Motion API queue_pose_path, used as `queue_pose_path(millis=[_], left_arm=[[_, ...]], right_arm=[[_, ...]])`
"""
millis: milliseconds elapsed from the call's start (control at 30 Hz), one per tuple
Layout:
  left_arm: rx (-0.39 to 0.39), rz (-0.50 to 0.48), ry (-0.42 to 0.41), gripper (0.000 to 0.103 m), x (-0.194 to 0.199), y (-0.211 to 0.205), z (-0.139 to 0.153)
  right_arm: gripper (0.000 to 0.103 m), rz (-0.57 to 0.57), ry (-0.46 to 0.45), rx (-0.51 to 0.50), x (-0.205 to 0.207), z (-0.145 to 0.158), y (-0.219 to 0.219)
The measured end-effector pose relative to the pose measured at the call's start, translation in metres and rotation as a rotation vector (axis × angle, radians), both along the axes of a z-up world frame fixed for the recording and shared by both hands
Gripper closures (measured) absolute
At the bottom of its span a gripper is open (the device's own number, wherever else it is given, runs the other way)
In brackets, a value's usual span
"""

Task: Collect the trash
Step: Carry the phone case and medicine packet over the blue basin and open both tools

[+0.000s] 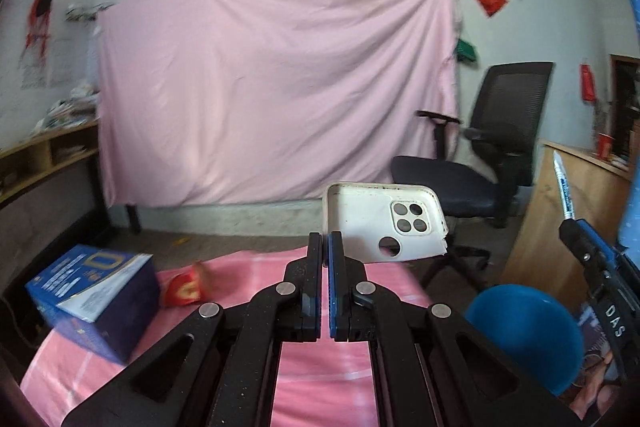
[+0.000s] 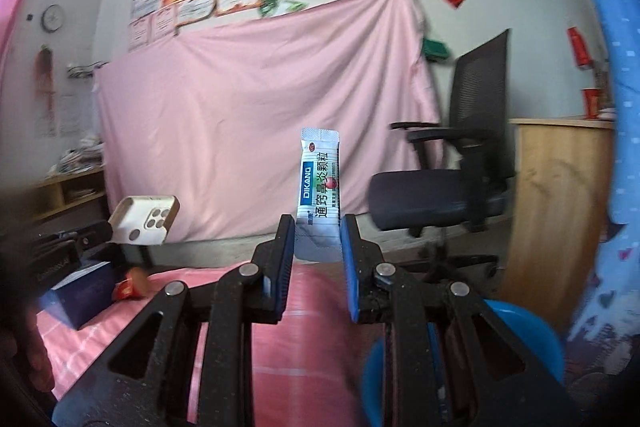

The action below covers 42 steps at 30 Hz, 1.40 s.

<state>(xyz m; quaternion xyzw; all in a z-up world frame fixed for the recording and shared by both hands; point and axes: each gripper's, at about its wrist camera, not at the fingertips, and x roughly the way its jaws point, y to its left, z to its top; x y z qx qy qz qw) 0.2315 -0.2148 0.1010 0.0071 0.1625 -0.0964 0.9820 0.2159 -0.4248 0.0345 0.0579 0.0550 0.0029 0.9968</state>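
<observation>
Both pieces are lifted: my left gripper (image 1: 325, 247) is pinched tight on the white phone case (image 1: 384, 223), centre frame, and my right gripper (image 2: 316, 239) clamps the sachet (image 2: 318, 183) upright. Next — carry both over the blue bin (image 1: 524, 339), lower right, and release.

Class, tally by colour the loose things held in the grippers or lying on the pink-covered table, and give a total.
White: 2, phone case, sachet
Blue: 2, box, bowl
Red: 1, small wrapper
Total: 5
</observation>
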Motion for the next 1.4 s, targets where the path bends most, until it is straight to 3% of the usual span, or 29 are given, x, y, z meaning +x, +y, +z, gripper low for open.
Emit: queue_pose_path(millis=[100,300,567,833,1100,1200,1400], left_arm=[[0.005,-0.058,-0.013,0.102,0.0,-0.025,0.004],[0.02,-0.159,0.019,0.102,0.006,-0.079,-0.007],[0.045,-0.259,0.154,0.102,0.023,-0.138,-0.048],[0.084,-0.284,0.266,0.102,0.051,-0.178,-0.083],[0.075,-0.35,0.385,0.101,0.06,-0.184,-0.109],[0.043,-0.389,0.413,0.1,0.063,-0.182,-0.11],[0.021,-0.379,0.431,0.1,0.065,-0.171,-0.105]], right_arm=[[0.066,-0.066,0.0,0.017,-0.008,0.0,-0.023],[0.066,-0.176,0.084,0.05,-0.011,-0.01,-0.065],[0.066,-0.263,0.266,0.123,-0.01,-0.044,-0.11],[0.066,-0.282,0.358,0.197,-0.005,-0.064,-0.129],[0.065,-0.275,0.45,0.224,0.007,-0.081,-0.13],[0.065,-0.28,0.477,0.234,0.011,-0.087,-0.134],[0.062,-0.302,0.485,0.211,0.013,-0.087,-0.133]])
